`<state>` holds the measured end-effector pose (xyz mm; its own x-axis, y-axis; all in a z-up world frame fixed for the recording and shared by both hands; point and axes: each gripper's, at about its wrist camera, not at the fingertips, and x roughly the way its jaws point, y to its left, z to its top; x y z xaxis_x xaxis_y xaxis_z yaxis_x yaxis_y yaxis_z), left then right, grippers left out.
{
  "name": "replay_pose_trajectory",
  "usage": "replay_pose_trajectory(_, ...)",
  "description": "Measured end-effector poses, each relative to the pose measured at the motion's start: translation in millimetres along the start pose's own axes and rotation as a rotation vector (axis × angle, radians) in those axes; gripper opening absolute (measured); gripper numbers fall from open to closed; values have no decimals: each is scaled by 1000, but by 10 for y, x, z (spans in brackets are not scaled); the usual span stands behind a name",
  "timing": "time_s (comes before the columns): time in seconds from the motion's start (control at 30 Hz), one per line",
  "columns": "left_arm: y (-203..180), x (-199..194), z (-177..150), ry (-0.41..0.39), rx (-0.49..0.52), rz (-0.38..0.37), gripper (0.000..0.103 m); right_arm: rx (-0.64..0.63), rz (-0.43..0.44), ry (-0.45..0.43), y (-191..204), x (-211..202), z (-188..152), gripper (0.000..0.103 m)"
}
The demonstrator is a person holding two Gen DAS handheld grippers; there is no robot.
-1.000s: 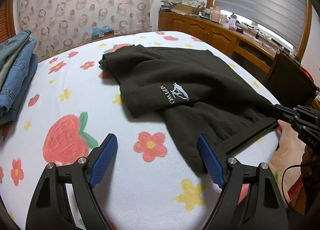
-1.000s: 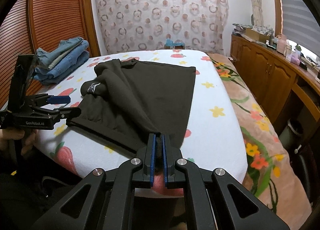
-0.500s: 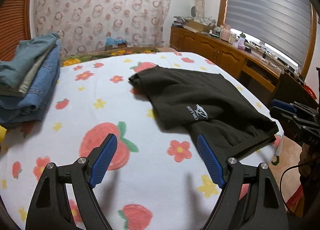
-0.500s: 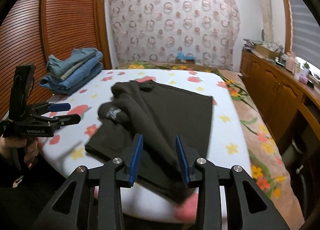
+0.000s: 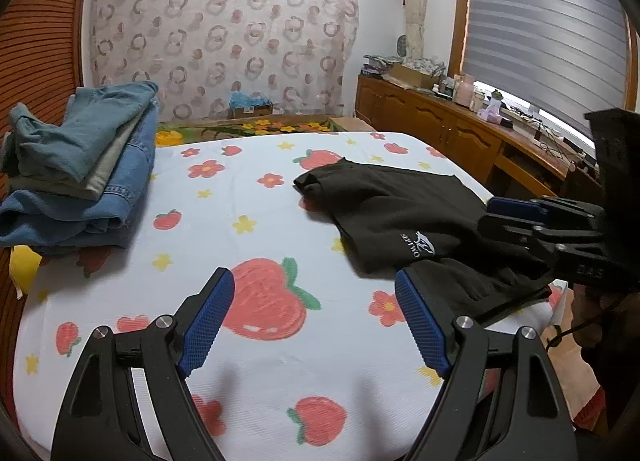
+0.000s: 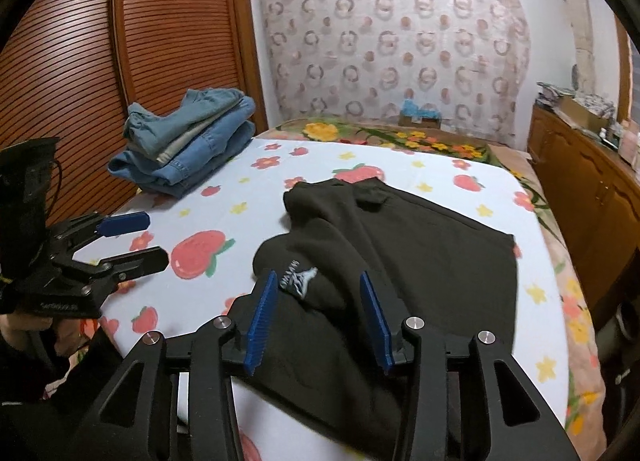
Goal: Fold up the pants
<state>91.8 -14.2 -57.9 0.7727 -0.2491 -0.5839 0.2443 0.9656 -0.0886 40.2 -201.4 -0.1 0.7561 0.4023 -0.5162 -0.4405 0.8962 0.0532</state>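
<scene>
Black pants (image 5: 400, 213) with a white logo lie folded over on the strawberry-print bed, at the right in the left wrist view and in the middle of the right wrist view (image 6: 400, 253). My left gripper (image 5: 314, 321) is open and empty above bare sheet, left of the pants; it also shows in the right wrist view (image 6: 132, 241). My right gripper (image 6: 318, 321) is open and empty, hovering over the near part of the pants; it shows at the right of the left wrist view (image 5: 520, 217).
A stack of folded jeans (image 5: 80, 169) sits at the bed's far left, also in the right wrist view (image 6: 188, 141). Wooden cabinets (image 5: 460, 133) run along the right wall. A slatted wooden door (image 6: 100, 61) stands left. The bed's near edge is just below both grippers.
My right gripper, shut on the pants' edge a second ago, has opened, let go and risen. My left gripper has pulled back to the left, away from the pants.
</scene>
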Motion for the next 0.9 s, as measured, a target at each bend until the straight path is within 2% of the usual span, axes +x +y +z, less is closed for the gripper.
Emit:
replay_pose_trajectory(0.37,130,-22,-40,-5,-31,17,83,-69,15,87,-58,352,231,45)
replay_pose_trajectory(0.9,197,-6,-116,9,-48,20,83,-182,57,229,167,917,383,45)
